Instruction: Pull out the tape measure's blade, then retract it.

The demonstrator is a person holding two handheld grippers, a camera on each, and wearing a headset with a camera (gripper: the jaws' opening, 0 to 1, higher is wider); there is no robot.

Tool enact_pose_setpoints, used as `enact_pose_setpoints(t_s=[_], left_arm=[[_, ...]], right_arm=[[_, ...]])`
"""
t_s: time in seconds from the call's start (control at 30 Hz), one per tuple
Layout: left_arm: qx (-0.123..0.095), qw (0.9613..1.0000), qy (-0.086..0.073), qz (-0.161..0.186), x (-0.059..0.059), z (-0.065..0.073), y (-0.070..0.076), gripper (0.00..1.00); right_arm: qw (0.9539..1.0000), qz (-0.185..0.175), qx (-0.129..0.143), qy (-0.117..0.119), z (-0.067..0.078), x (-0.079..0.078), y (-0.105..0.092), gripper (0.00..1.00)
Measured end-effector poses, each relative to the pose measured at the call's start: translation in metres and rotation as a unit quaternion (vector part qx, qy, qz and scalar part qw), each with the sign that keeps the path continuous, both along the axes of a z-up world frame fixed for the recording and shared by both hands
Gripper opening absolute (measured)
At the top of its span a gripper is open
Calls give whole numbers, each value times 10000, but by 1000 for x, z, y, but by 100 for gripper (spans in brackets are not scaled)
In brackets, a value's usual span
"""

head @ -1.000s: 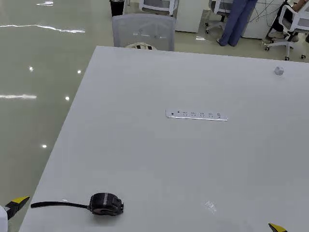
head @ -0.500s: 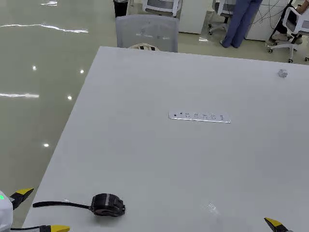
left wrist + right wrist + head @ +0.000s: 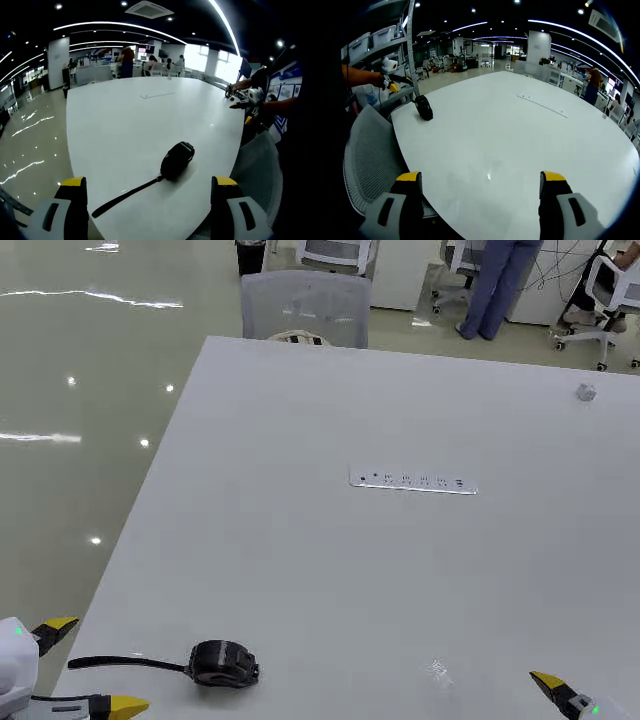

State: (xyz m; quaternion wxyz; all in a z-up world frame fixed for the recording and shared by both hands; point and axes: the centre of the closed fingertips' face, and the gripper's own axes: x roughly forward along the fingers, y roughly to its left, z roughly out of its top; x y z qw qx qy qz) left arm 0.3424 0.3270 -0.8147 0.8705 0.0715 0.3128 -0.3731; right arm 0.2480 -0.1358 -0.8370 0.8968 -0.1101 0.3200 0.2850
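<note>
Since a second ago, the left gripper (image 3: 150, 181) has been brought further into the lower left corner of the head view, where both yellow-tipped jaws are now seen instead of one. The right gripper (image 3: 480, 176) has likewise been advanced a little at the lower right corner. The tape measure (image 3: 223, 663) is found at the same spot on the table (image 3: 400, 580).

The left gripper's jaws are held wide apart with nothing between them. They are aimed at the tape measure, which lies just ahead, apart from both jaws, near the table's near left corner. A thin black strip (image 3: 125, 663) is extended from the black case toward the left edge and lies flat. Whether it is a strap or the blade cannot be told.

The right gripper's jaws are also spread, with nothing held, and are kept at the near edge, well apart from the tape measure. In each gripper view the other gripper is seen across the table.

Farther out, a white power strip (image 3: 412, 482) is set flat into the table's middle. A small grey object (image 3: 586, 392) rests near the far right edge. Beyond the far edge a grey mesh chair (image 3: 303, 306) is placed on the glossy floor (image 3: 80, 390), and a person in blue (image 3: 497, 280) is seen standing.
</note>
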Motion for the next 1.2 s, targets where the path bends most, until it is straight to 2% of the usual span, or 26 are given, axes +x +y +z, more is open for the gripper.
enact_pose_setpoints(t_s=[0.27, 0.4, 0.67, 0.93, 1.03, 1.1, 1.2], left_arm=[[168, 9993, 0, -340, 3, 0, -11, 100], [172, 9989, -15, -432, 6, 3, -18, 100], [294, 9966, -12, -769, 9, 3, -33, 100], [366, 9939, 33, -1037, 12, 4, -44, 100], [394, 9926, 100, -1148, 13, 4, -47, 100], [455, 9915, 70, -1215, 15, 5, -49, 100], [487, 9901, 114, -1308, 17, 7, -53, 100]], right_arm=[[9998, 213, 65, -1, 2, 15, 19, 100], [9995, 305, 100, -15, 2, 22, 28, 100], [9982, 574, 165, -42, 5, 38, 53, 100], [9970, 747, 210, -46, 4, 47, 66, 99], [9966, 805, 186, -30, 2, 48, 68, 99], [9966, 804, 197, -27, 2, 50, 68, 99], [9964, 816, 215, -16, 4, 53, 70, 99]])
